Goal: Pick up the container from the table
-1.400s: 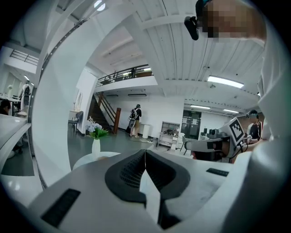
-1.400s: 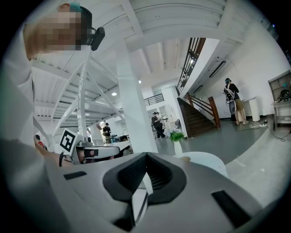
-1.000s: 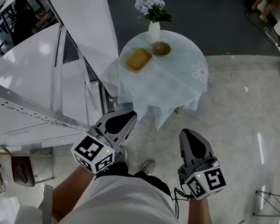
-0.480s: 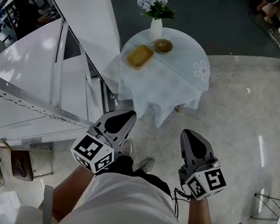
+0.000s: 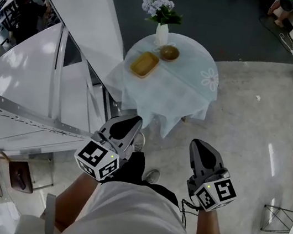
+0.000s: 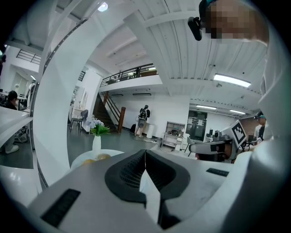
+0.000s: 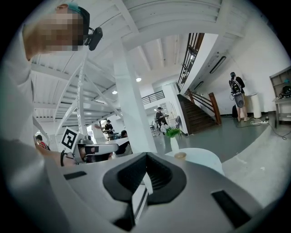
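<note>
**Claw state.** Left claw (image 5: 132, 120): jaws together, nothing between them. Right claw (image 5: 198, 145): jaws also together, empty. Both are held low in front of the person's body, pointing toward 12 o'clock in the head view.

**Target.** The container (image 5: 144, 64), yellow and oblong, lies on the round cloth-covered tabletop (image 5: 183, 84), well apart from both claws, at about 12 o'clock from them. A brown bowl (image 5: 169, 52) sits just beside it at its 2 o'clock. A white vase (image 5: 161, 33) of flowers (image 5: 161, 8) stands at the bowl's 11 o'clock. From here I cannot tell whether container and bowl touch.

**Step in hand (judgement).** Approach; no reach has begun.

**Doing it well.**
- Close in on the table before extending an arm. Floor lies between the person and the tabletop.
- Part the jaws before arriving, wide enough for the rim.
- The container lies on the left half, so the left claw seems the natural choice.
- Come in from the container's 7 o'clock end, away from bowl and vase, and grip one wall of the rim.
- Lift level. The cloth may drag, and a tall vase nearby tips easily.
</note>
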A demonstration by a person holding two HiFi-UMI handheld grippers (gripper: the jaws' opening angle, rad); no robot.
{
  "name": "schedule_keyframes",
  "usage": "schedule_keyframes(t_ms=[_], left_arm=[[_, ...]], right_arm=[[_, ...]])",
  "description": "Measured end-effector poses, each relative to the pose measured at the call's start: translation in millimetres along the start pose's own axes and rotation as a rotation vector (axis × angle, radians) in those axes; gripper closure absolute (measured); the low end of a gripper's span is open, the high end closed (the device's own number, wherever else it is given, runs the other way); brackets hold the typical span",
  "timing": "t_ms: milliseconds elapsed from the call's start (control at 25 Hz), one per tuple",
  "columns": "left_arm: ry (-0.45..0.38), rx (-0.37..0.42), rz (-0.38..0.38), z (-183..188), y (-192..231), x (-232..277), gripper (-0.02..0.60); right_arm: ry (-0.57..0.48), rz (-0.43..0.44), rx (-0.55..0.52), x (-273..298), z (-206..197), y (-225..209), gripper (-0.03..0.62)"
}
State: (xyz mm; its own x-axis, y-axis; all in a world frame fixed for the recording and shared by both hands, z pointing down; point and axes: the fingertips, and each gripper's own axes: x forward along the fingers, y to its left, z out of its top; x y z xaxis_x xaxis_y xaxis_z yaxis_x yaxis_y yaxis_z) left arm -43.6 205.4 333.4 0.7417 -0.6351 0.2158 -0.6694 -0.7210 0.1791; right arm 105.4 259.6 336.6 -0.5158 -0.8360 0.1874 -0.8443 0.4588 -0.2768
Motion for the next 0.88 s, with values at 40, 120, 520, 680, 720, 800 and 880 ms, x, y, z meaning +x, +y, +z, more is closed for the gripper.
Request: schedule_keyframes(t_ms=[40,120,520,680,720,800,880], left_arm=[[0.001,-0.001,-0.001,0.2,4.0,2.6,0.561],[0.003,-0.002,-0.005,1.5,13.0,8.6,0.561],[0.018,-0.035,-0.021,9.9,75.9,53.7,0.561],[0.022,-0.05,-0.022,15.7,103.8,75.2,0.561],[0.022,-0.051,-0.022,17.9,110.3,80.2,0.561],[0.024,-0.056,-0.021,21.8,122.8,89.6,0.561],[0.026,-0.064,-0.018,24.3,134.7,98.8,0.561]], right_arm=[[-0.001,-0.001,0.0,3.8,1.0,-1.4,0.58],[-0.002,-0.005,-0.001,13.1,3.7,-4.2,0.58],[0.026,-0.012,0.006,80.6,15.4,-23.6,0.58],[0.045,-0.014,0.012,109.7,19.9,-34.4,0.58],[0.047,-0.012,0.013,116.9,21.8,-36.8,0.58],[0.056,-0.008,0.01,131.3,25.9,-41.2,0.58],[0.069,-0.003,0.007,145.5,29.3,-45.5,0.58]])
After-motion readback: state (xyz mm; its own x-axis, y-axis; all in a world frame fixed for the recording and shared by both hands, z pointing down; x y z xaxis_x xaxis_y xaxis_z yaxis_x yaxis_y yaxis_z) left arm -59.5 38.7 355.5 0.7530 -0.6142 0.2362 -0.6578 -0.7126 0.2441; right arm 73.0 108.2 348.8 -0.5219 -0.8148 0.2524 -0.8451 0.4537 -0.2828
